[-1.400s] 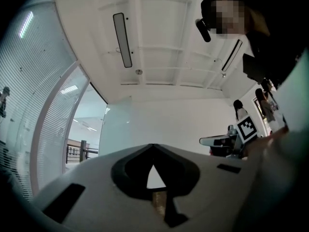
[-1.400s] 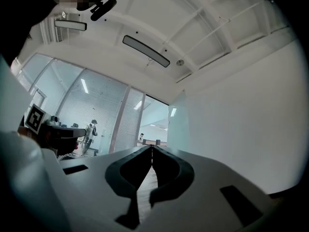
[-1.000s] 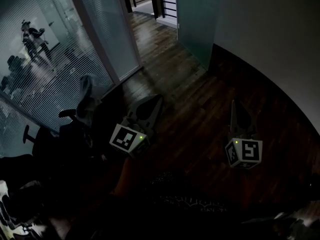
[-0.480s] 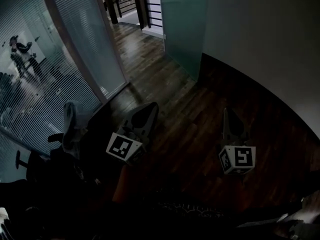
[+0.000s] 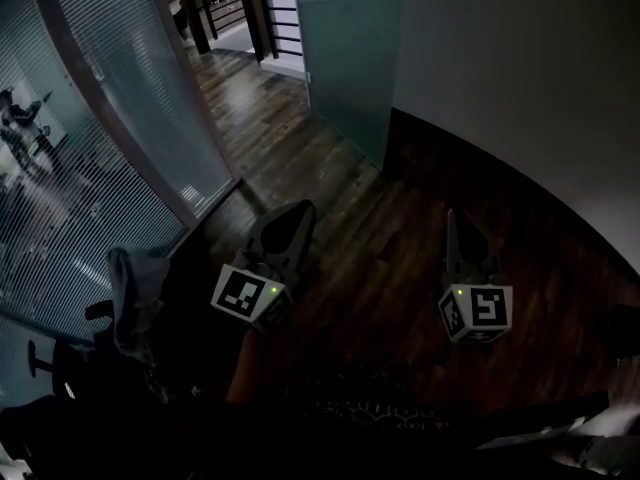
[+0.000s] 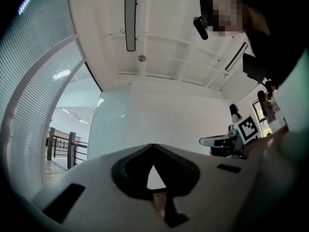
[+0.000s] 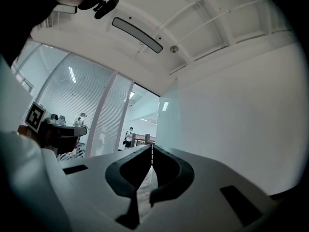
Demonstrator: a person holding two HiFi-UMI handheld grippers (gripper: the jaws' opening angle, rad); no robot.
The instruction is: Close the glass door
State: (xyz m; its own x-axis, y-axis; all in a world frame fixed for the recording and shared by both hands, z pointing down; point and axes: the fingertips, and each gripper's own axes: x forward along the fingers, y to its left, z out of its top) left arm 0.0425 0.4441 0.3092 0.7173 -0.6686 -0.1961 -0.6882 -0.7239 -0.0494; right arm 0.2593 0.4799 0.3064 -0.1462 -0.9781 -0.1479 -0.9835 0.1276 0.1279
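The frosted glass door [image 5: 345,58] stands swung open against the white wall, up ahead of me. It also shows as a pale panel in the left gripper view [image 6: 111,124] and in the right gripper view [image 7: 166,122]. My left gripper [image 5: 303,208] hangs over the dark wood floor, pointing at the doorway. Its jaws are shut with nothing in them [image 6: 153,146]. My right gripper [image 5: 453,215] is held beside it to the right, nearer the wall, also shut and empty [image 7: 152,146]. Neither touches the door.
A curved striped glass wall [image 5: 130,98] runs along the left, with a chair draped in cloth [image 5: 130,288] at its foot. A white wall [image 5: 520,68] curves on the right. Beyond the doorway stands a dark railing [image 5: 230,8] and a person [image 7: 129,137].
Both grippers have travelled forward towards the doorway, still shut. The door and railing now sit nearer and further left in the head view.
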